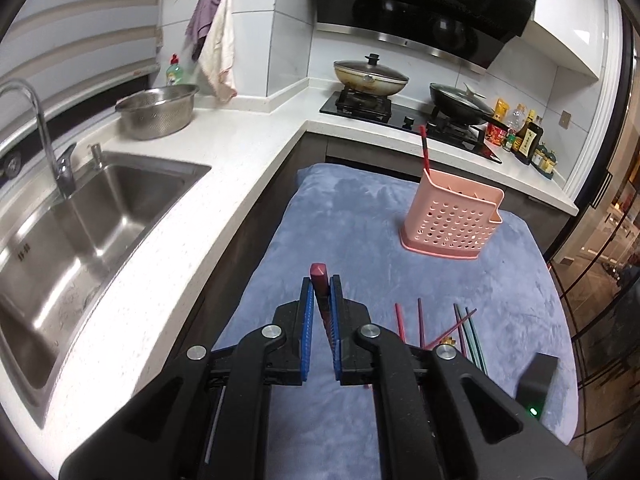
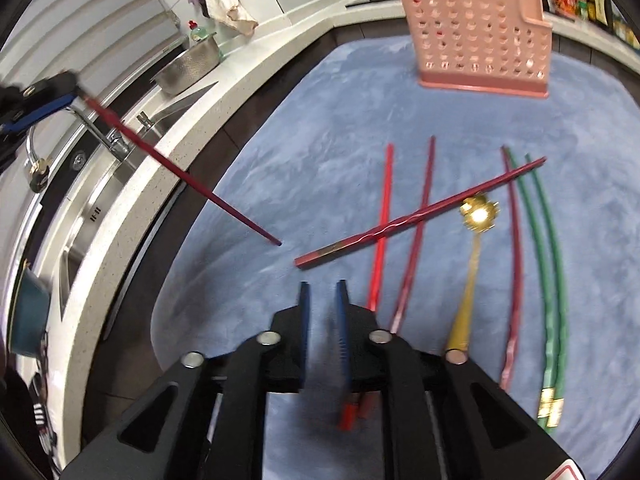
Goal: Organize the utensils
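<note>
L gripper [image 1: 322,300] clamps a dark-red chopstick [image 1: 319,276] by its thick end. R gripper [image 2: 322,300] is slightly open, empty, above the mat [image 2: 320,140]. Sticks look light, stiff, prob slippery; grab the thick end.

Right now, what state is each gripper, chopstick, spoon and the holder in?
Left gripper: shut on dark red chopstick.
Right gripper: open, empty.
Pink holder: upright, one chopstick inside.
Crossed chopstick: lying over two others.
Gold spoon: lying flat.
Green chopsticks: lying paired.
</note>
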{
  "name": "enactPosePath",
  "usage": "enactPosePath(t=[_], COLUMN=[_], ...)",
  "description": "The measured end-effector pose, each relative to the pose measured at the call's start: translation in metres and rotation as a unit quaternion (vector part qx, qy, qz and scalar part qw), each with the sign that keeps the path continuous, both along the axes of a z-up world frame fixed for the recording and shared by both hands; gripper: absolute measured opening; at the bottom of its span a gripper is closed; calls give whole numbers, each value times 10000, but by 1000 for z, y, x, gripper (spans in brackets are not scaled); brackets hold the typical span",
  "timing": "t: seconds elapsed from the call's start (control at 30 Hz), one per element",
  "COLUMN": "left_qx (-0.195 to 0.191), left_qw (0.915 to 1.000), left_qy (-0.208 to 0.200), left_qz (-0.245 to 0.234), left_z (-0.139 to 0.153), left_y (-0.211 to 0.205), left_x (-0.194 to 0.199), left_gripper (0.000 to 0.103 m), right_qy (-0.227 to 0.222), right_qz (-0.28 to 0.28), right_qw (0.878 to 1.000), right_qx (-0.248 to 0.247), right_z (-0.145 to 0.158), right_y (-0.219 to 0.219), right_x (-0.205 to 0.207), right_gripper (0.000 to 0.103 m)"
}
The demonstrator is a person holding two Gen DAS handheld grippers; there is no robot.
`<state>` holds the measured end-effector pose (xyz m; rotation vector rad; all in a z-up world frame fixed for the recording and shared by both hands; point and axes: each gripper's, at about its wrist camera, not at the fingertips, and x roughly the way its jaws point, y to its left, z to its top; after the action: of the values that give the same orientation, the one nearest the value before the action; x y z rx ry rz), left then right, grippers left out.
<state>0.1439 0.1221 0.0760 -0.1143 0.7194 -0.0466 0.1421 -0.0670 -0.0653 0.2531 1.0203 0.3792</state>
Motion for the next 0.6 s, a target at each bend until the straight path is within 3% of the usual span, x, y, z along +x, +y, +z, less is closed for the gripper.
enactPosePath(t=[0.07, 0.23, 0.5, 0.6], left_qx=[-3, -102, -160, -172], left_qw=[10000, 9999, 9998, 9998], left_qy=[15, 31, -3, -1], left_qz=[18, -6, -97, -142], left_z=[-2, -2, 1, 0], left_y=[5, 13, 18, 19], left_x=[-4, -9, -11, -12], left_gripper=[8, 8, 8, 8], right_qy=[69, 175, 536, 634], right_qz=[-52, -114, -522, -728], right_qw=[9999, 9998, 9963, 9940], right_qx=[67, 31, 419, 514], right_z=[-4, -14, -35, -41], right_y=[5, 16, 13, 10], right_x=[3, 13, 34, 41], right_gripper=[24, 24, 24, 33])
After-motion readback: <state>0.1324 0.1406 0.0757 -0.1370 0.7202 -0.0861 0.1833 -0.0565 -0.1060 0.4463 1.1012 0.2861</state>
